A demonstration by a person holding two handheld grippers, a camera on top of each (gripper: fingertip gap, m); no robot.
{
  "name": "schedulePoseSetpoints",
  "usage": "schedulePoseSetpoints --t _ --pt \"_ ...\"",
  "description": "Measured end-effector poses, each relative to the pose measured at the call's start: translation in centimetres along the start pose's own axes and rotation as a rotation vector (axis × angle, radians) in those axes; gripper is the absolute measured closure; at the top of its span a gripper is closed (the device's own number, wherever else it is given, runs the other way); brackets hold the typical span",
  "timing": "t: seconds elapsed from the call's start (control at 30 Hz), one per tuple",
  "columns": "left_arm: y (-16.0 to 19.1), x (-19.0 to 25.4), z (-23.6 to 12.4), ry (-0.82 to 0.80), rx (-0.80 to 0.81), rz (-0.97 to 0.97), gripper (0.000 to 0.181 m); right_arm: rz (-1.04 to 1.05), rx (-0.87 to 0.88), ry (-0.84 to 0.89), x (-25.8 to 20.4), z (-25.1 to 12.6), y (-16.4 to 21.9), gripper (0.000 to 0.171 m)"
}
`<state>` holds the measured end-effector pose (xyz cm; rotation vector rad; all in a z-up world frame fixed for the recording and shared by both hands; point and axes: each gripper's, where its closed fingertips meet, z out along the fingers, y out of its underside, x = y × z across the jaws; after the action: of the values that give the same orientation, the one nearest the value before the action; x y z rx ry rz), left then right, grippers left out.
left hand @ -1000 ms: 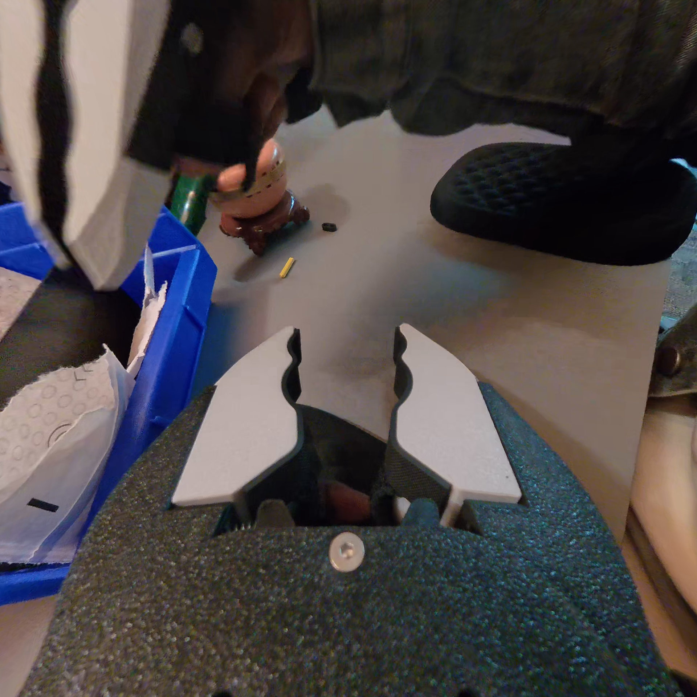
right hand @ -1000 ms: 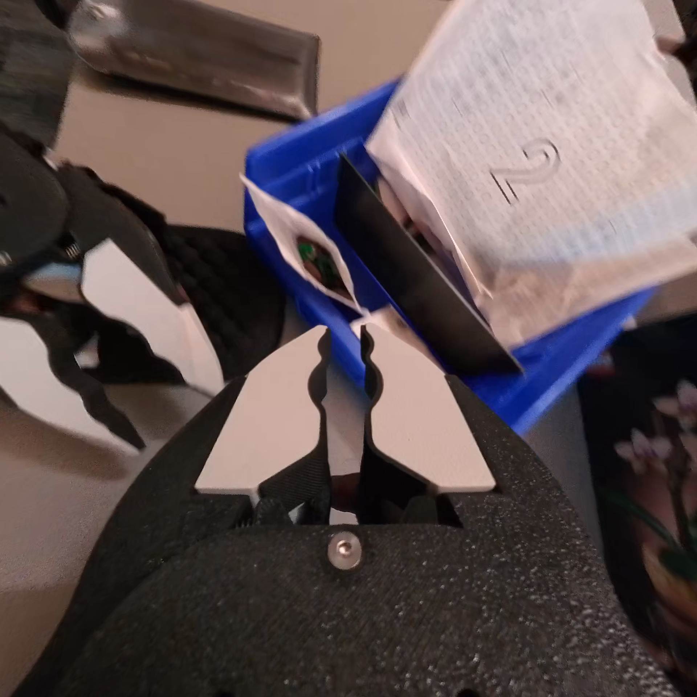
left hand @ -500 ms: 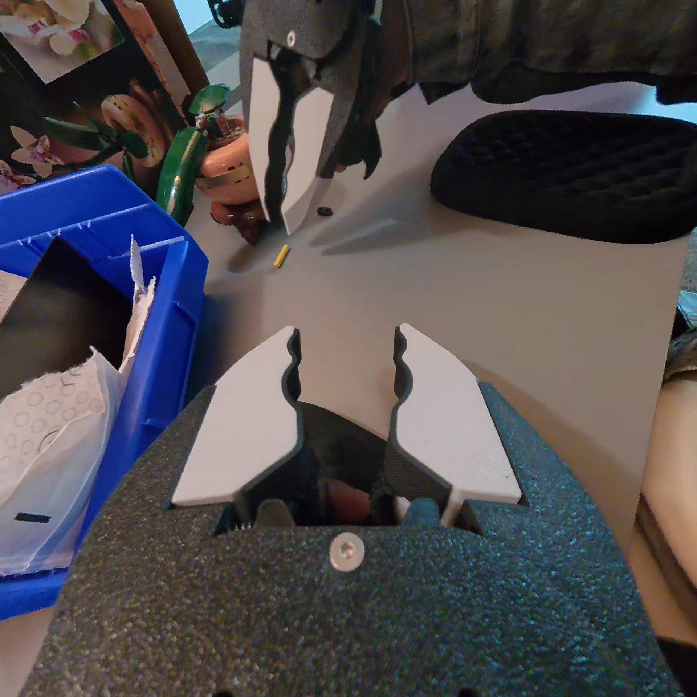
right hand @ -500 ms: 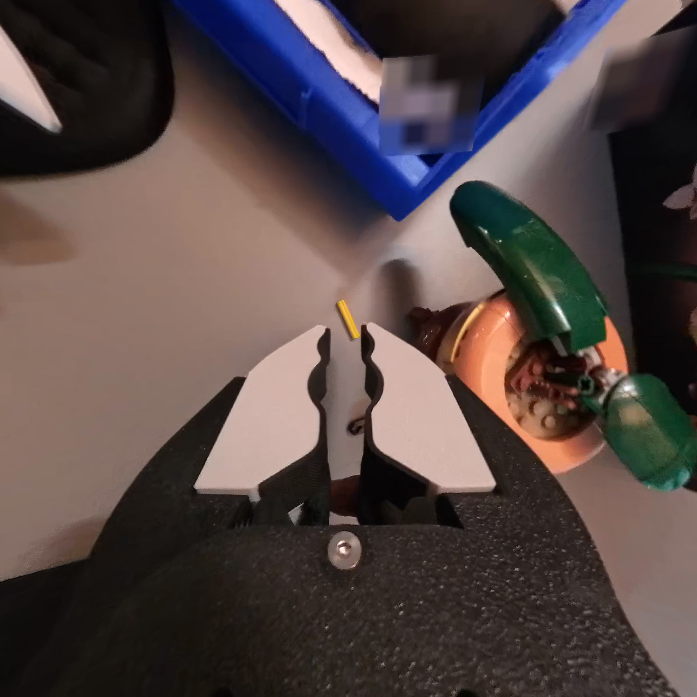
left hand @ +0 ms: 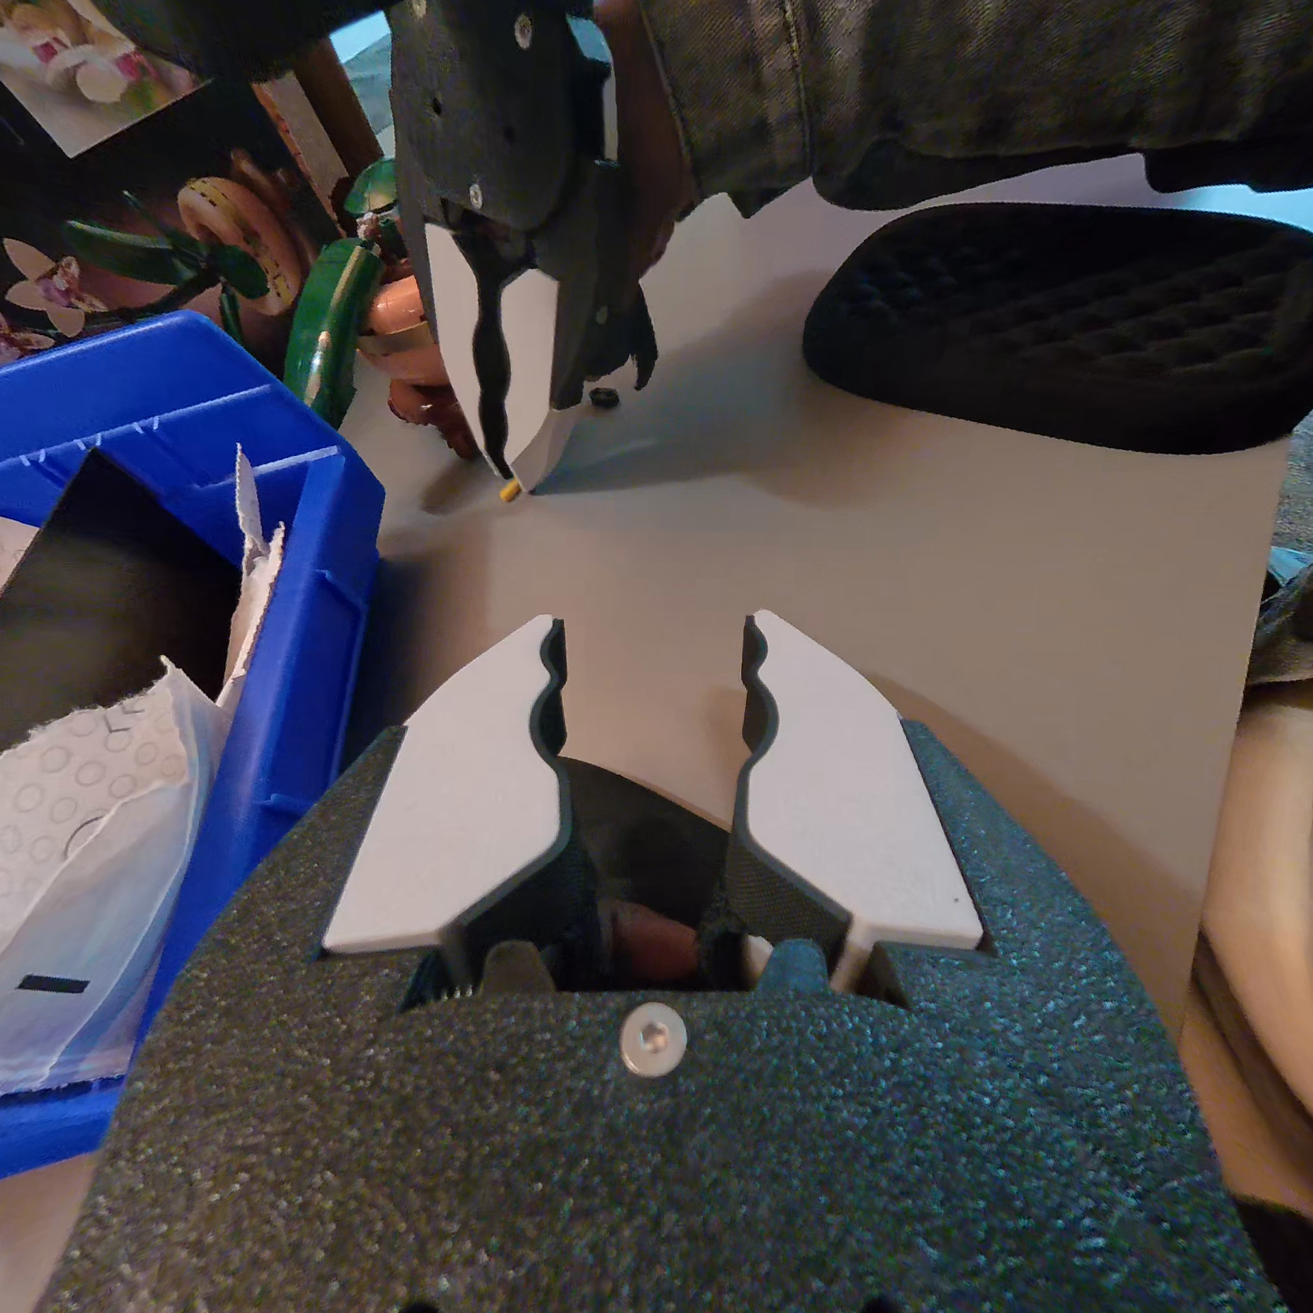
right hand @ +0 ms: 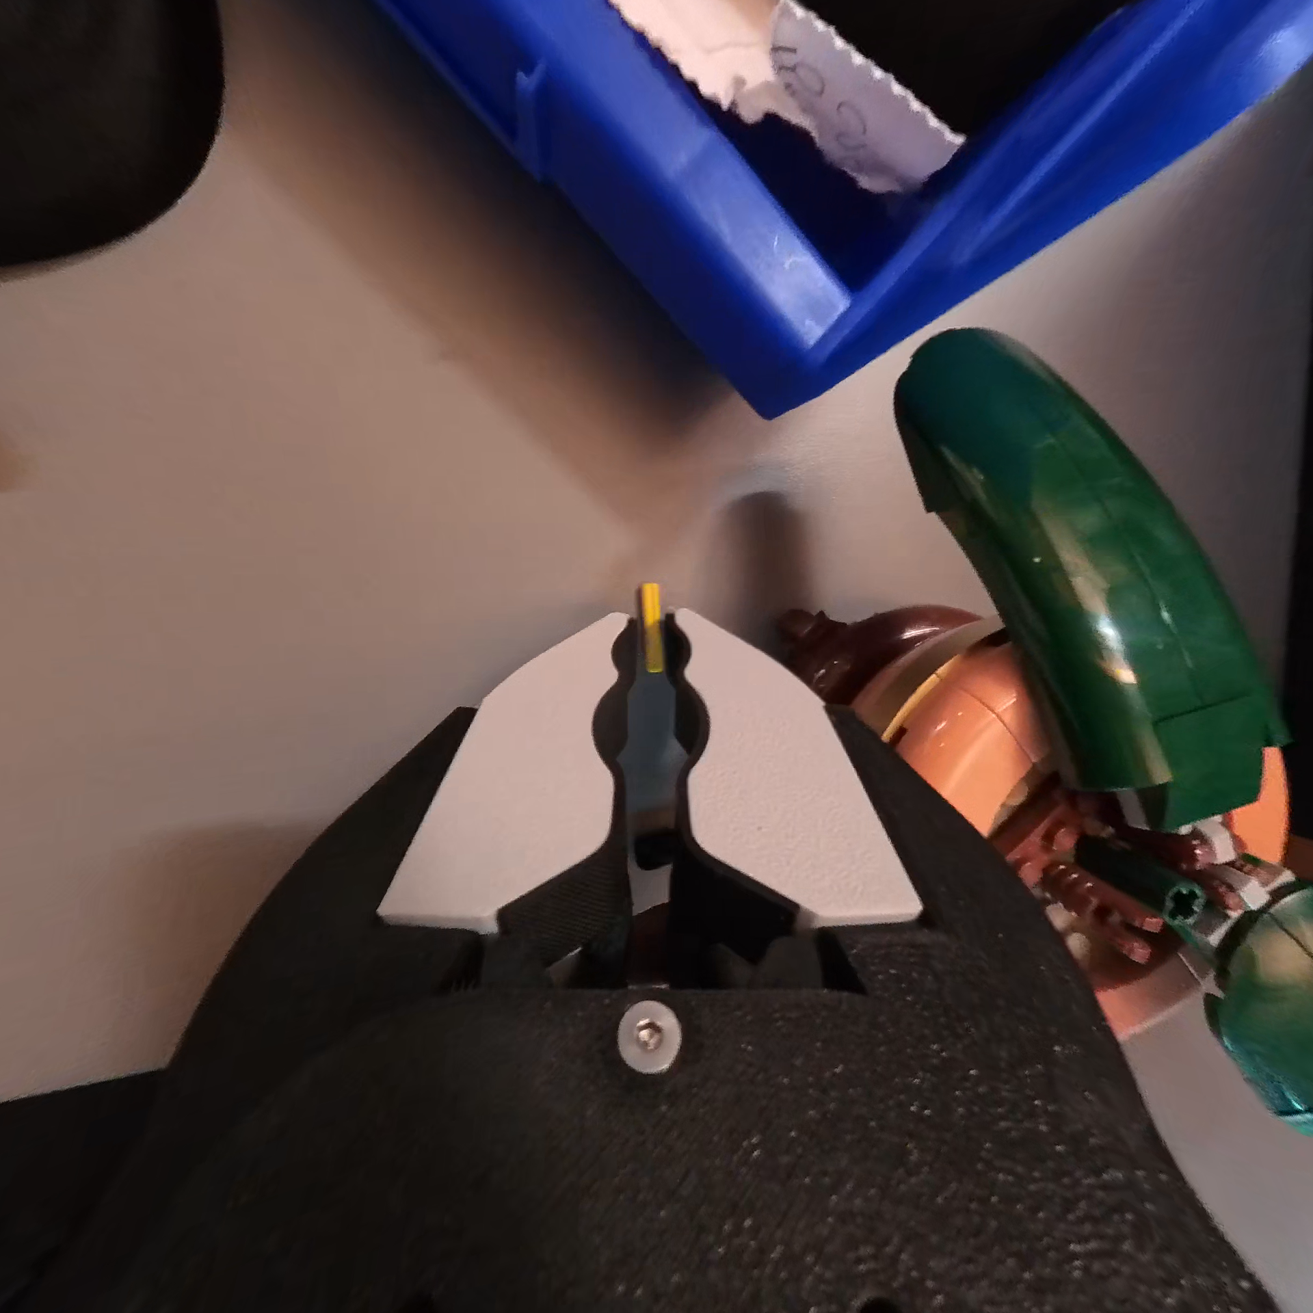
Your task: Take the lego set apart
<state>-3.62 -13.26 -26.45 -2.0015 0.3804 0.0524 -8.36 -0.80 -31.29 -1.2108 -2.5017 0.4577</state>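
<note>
The lego set is a pink pot on a brown base with dark green leaves (right hand: 995,746). It stands on the grey table by the corner of the blue bin and also shows in the left wrist view (left hand: 398,320). My right gripper (right hand: 650,618) points down at the table just left of the pot, shut on a small yellow rod (right hand: 650,625). In the left wrist view the right gripper (left hand: 515,472) has its tips on the table at the rod (left hand: 509,490). My left gripper (left hand: 654,625) is open and empty, low over the table. A tiny black piece (left hand: 602,396) lies by the right gripper.
A blue bin (left hand: 298,497) with torn white paper bags (left hand: 85,817) stands at the left; it also shows in the right wrist view (right hand: 682,177). A black textured pad (left hand: 1066,327) lies at the back right. A picture box (left hand: 71,71) stands behind the pot. The table edge runs along the right.
My right gripper swung from the blue bin down to the table beside the pot and closed on the yellow rod. My left gripper stayed open and in place.
</note>
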Motion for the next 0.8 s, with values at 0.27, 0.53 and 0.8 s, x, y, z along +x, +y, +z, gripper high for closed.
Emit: schedulePoseSetpoints --t 0.27,0.53,0.8 --pt "0.0 0.0 0.0 -0.001 0.000 0.001 0.134 0.060 0.038 -0.155 -2.3 -0.6 0.0 0.160" --pt "0.0 0.0 0.0 -0.003 -0.002 0.004 0.134 0.099 0.039 -0.159 -2.1 -0.3 0.1 0.167" --pt "0.0 0.0 0.0 -0.002 0.000 0.004 0.134 0.028 0.320 -0.184 -3.3 -3.9 -5.3 0.168"
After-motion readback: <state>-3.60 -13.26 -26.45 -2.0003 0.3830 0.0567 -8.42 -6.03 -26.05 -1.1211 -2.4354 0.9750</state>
